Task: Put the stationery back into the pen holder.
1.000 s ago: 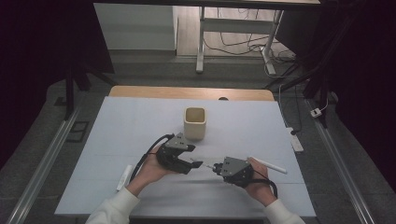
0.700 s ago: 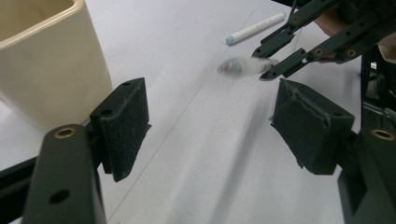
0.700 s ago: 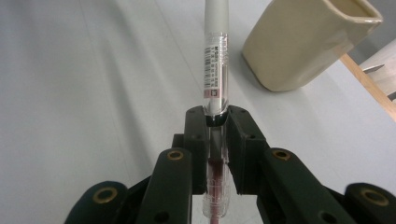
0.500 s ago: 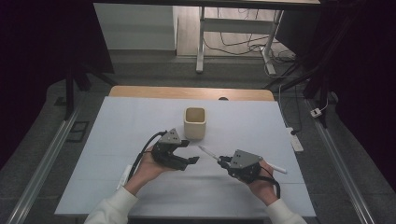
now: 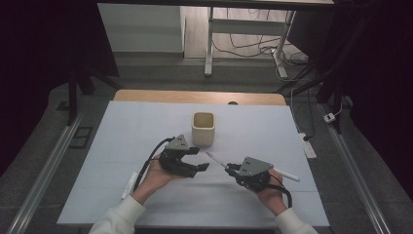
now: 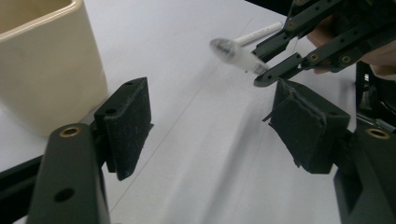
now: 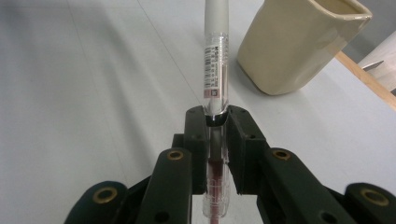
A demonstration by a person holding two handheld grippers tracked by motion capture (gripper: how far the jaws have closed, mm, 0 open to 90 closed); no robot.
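One cream, square-mouthed ceramic cup (image 5: 203,128) is counted on the white table (image 5: 122,131). Three white pens are counted: one clamped (image 5: 215,160), one near the right edge (image 5: 287,174), one near the left edge (image 5: 129,184). Two black two-jaw grippers are counted (image 5: 200,158) (image 5: 228,168).

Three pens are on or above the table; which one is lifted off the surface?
The pen clamped in the right gripper, pointing toward the cream cup. The other pens lie flat: one beside the left forearm, one behind the right hand.

White capped pen (image 7: 215,60) with clear barrel, lifted off the table, pointing toward the cream cup (image 7: 299,44).
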